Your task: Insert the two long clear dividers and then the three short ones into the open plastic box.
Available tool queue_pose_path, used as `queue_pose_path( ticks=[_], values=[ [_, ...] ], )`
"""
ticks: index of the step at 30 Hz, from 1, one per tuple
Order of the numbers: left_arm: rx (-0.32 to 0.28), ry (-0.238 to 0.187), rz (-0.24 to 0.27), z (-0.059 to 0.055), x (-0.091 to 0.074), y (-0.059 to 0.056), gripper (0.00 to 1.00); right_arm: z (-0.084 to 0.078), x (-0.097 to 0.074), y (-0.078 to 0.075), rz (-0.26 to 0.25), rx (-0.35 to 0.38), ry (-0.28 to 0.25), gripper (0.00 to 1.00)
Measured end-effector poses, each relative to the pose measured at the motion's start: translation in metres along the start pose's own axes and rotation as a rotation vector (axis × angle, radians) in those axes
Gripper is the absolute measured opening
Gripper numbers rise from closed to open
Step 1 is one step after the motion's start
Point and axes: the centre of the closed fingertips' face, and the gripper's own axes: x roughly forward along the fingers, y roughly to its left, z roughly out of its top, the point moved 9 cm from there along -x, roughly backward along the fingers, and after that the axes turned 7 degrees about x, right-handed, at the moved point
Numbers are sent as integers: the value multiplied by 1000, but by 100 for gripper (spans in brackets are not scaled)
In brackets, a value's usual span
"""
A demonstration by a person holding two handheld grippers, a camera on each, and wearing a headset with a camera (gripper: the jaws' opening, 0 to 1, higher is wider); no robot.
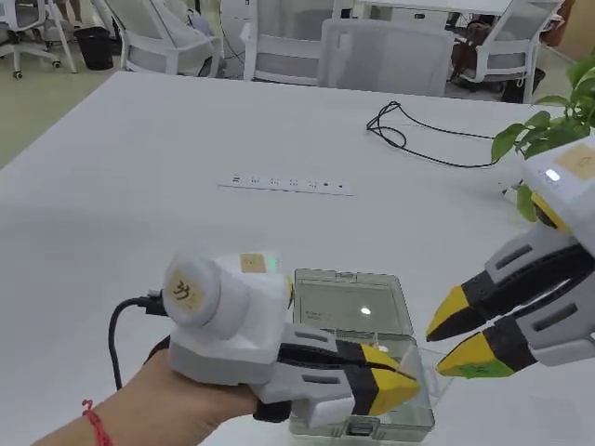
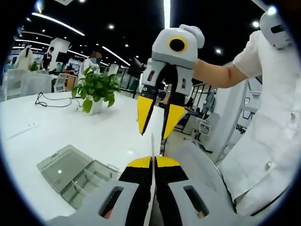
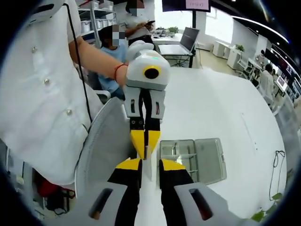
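The open clear plastic box (image 1: pixel 353 302) lies on the white table, lid flat behind its base; it also shows as the box (image 2: pixel 75 172) and the box (image 3: pixel 193 160). My left gripper (image 1: pixel 402 383) hovers over the box's near right corner, shut on a thin clear divider (image 2: pixel 152 143) seen edge-on between its jaws. My right gripper (image 1: pixel 444 346) faces it from the right, tip to tip, open, its yellow fingertips (image 2: pixel 143 115) either side of the divider's far end. In the right gripper view my own gripper (image 3: pixel 149 165) stands apart just below the left gripper (image 3: pixel 145 149).
A white power strip (image 1: pixel 284 184) lies mid-table, with a black cable (image 1: pixel 409 135) behind it and a potted plant (image 1: pixel 548 130) at the right edge. Chairs (image 1: pixel 381 56) line the far side. The table's near edge lies just below the box.
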Motion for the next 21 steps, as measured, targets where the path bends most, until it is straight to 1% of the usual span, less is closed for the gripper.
queue_pose_path(
  ticks=[3, 7, 14, 17, 21],
  values=[
    [14, -9, -17, 1, -1, -2, 0, 1, 3, 5, 52, 1, 13, 12],
    [43, -14, -29, 3, -1, -5, 0, 1, 7, 7, 78, -3, 28, 11],
    [48, -26, -36, 4, -2, -6, 0, 2, 8, 10, 112, -5, 31, 7],
    [55, -33, -36, 5, -2, -6, 0, 2, 9, 10, 115, -7, 32, 5],
    [66, -31, -38, 5, -2, -7, 0, 2, 9, 10, 119, -13, 31, 4]
  ],
)
